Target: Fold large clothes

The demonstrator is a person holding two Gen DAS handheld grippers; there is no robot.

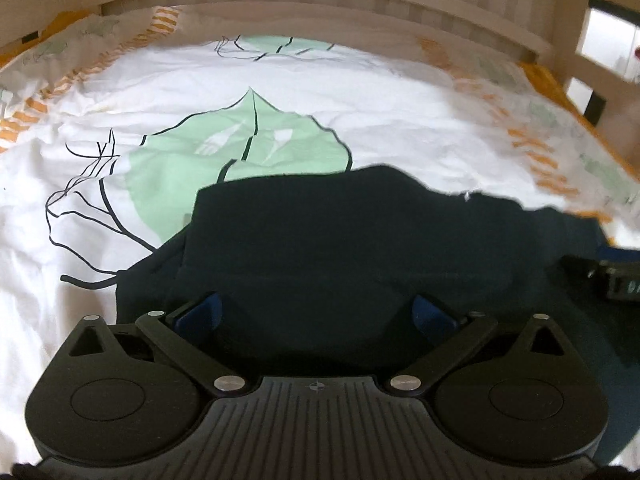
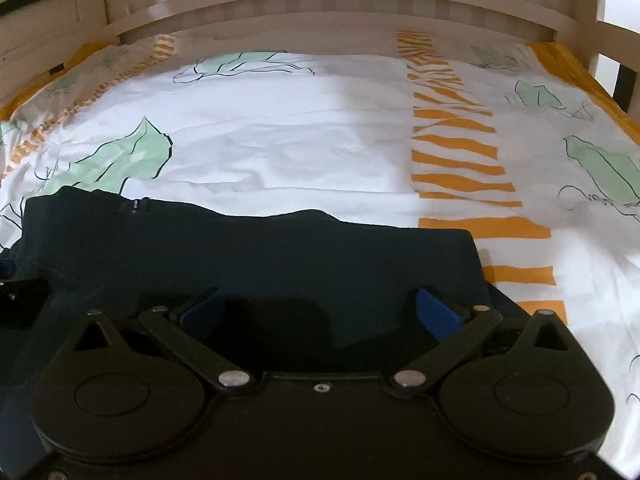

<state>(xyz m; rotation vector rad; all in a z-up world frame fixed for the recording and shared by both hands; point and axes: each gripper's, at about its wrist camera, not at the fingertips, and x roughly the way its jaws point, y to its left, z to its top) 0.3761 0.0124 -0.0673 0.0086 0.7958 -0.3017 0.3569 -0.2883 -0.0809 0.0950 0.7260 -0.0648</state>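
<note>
A dark navy garment lies folded over on a bed, its far edge uneven. It also shows in the right wrist view, with a small zipper near its far left corner. My left gripper is open, its blue pads spread wide just above the garment's near part, holding nothing. My right gripper is open too, its pads wide apart over the garment near its right edge. Part of the right gripper shows at the right of the left wrist view.
The bed cover is white with green leaf prints and orange stripes. A pale wooden headboard runs along the far side, with a bed post and rails at the right.
</note>
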